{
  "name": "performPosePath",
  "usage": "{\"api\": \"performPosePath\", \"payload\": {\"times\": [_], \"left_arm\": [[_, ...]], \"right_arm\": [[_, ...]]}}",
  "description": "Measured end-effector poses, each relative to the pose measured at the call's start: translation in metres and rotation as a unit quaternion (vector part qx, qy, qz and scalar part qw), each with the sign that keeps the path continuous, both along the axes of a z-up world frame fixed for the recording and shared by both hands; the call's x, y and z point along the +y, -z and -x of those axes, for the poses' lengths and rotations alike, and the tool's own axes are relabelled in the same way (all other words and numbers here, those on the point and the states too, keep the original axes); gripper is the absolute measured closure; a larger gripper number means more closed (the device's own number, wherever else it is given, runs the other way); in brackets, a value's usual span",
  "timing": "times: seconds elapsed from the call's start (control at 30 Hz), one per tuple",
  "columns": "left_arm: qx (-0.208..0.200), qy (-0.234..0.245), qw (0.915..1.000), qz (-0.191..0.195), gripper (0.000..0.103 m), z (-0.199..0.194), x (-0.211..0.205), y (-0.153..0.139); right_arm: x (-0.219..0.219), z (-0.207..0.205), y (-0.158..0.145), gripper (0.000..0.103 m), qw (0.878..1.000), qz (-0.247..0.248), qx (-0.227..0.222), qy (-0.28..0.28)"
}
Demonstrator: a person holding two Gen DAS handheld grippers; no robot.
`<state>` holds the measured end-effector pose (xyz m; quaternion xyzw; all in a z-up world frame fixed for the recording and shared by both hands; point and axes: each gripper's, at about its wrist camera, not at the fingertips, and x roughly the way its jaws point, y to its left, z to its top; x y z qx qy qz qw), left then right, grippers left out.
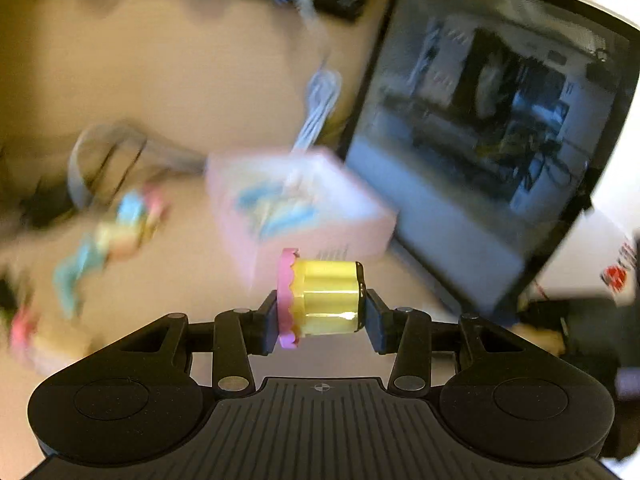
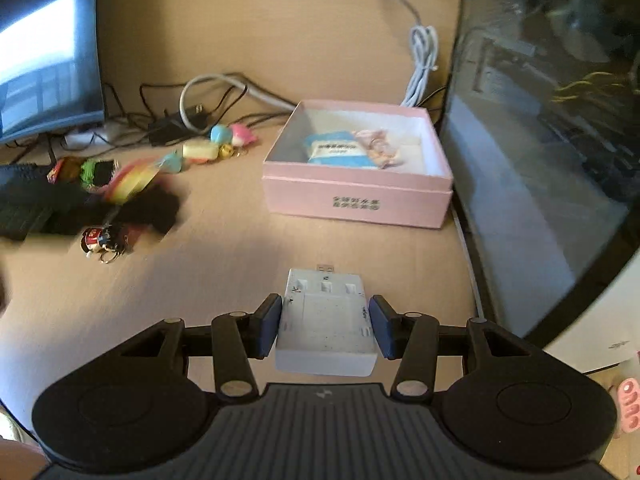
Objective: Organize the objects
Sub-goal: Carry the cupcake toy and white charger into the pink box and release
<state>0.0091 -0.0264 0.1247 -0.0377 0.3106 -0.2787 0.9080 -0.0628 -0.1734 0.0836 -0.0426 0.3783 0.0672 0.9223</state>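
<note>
Left black two-finger gripper (image 1: 323,312), angled downward, is clamping a small yellow cylindrical toy with a pink scalloped rim (image 1: 320,298) between its pads. Right black two-finger gripper (image 2: 325,326), tilted downward, is gripping a white rectangular plastic charger (image 2: 326,320).

- A pale tan wooden counter (image 2: 344,32) fills both views, lit warmly, with soft shadow near the bottom.
- A large dark glossy monitor screen (image 2: 552,128) stands on the right, mirroring a dim room.
- A second dark screen (image 2: 44,56) at far left reflects a bright window.
- Black and grey cables (image 2: 208,96) trail between them.
</note>
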Motion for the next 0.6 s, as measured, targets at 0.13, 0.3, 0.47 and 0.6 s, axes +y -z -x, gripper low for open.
{"api": "performPosePath", "payload": {"times": [0.13,0.3,0.47,0.6], "left_arm": [[-0.054,-0.019,0.9983,0.003,0.056,-0.050,-0.051,-0.025],[-0.087,-0.032,0.9957,0.002,0.056,-0.112,-0.101,-0.018],[-0.006,-0.069,0.9965,-0.046,0.060,-0.150,-0.112,0.024],[0.002,-0.081,0.9964,-0.023,0.060,-0.138,-0.086,0.030]], "right_arm": [[-0.014,0.006,-0.004,0.055,1.000,-0.016,-0.012,0.006],[-0.027,0.005,-0.005,0.055,0.999,-0.024,-0.027,0.011],[-0.034,0.000,-0.007,0.055,0.999,-0.022,-0.039,0.013],[-0.041,-0.010,-0.009,0.055,0.999,-0.023,-0.045,0.016]]}}
